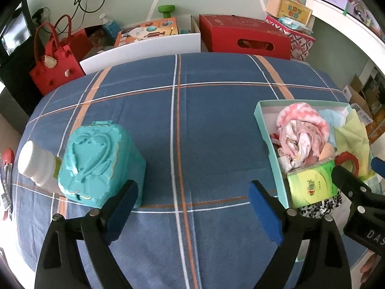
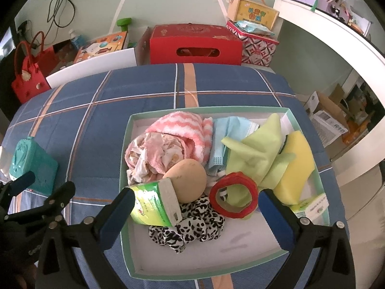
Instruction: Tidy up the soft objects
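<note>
A shallow teal-rimmed box (image 2: 126,144) on the plaid cloth holds soft things: a pink striped towel (image 2: 182,126), a crumpled pink floral cloth (image 2: 154,154), a blue face mask (image 2: 228,130), lime cloths (image 2: 259,149), a yellow sponge (image 2: 297,163), a beige egg-shaped sponge (image 2: 190,183), a leopard-print scrunchie (image 2: 190,228), a red ring (image 2: 233,197) and a green tissue pack (image 2: 154,207). My right gripper (image 2: 197,219) is open and empty above the box's near part. My left gripper (image 1: 192,214) is open and empty over the cloth left of the box (image 1: 267,130).
A teal embossed case (image 1: 101,161) and a white bottle (image 1: 38,166) lie at the table's left. Beyond the far edge stand a red box (image 1: 243,36), a red bag (image 1: 55,62) and a white board (image 1: 144,48). My right gripper shows at the left view's right edge (image 1: 353,180).
</note>
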A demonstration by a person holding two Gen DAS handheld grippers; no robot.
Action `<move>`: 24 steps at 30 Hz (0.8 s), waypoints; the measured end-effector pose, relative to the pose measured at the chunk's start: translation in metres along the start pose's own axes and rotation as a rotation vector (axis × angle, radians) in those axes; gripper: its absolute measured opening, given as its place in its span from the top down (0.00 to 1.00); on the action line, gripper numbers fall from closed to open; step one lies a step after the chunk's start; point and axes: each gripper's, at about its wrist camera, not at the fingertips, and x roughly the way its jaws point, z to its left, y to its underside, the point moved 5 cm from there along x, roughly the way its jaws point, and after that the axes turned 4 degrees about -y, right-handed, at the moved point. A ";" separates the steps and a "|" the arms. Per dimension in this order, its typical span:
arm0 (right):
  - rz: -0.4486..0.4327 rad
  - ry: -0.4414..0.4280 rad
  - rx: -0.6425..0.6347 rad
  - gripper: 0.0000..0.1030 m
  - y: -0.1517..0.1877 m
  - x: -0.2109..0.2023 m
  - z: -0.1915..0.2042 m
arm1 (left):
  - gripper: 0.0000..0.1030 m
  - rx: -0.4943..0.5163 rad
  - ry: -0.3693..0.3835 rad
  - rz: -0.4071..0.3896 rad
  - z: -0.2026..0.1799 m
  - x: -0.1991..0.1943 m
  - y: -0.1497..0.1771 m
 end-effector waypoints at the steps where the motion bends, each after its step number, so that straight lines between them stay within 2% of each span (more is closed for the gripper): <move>1: -0.002 0.003 -0.001 0.00 0.001 -0.001 0.001 | 0.10 0.000 -0.009 -0.003 0.002 -0.002 0.001; 5: -0.010 0.002 -0.013 0.00 0.010 -0.006 0.007 | 0.10 -0.020 0.020 -0.001 0.014 -0.010 0.008; 13: 0.001 -0.019 -0.045 0.00 0.037 -0.015 0.024 | 0.10 0.004 0.032 -0.066 0.029 -0.041 0.032; 17: 0.013 -0.027 -0.072 0.00 0.047 -0.015 0.035 | 0.10 -0.003 -0.010 -0.062 0.042 -0.045 0.047; 24: 0.050 -0.061 -0.110 0.00 0.069 -0.010 0.056 | 0.10 -0.075 -0.118 0.004 0.076 -0.039 0.067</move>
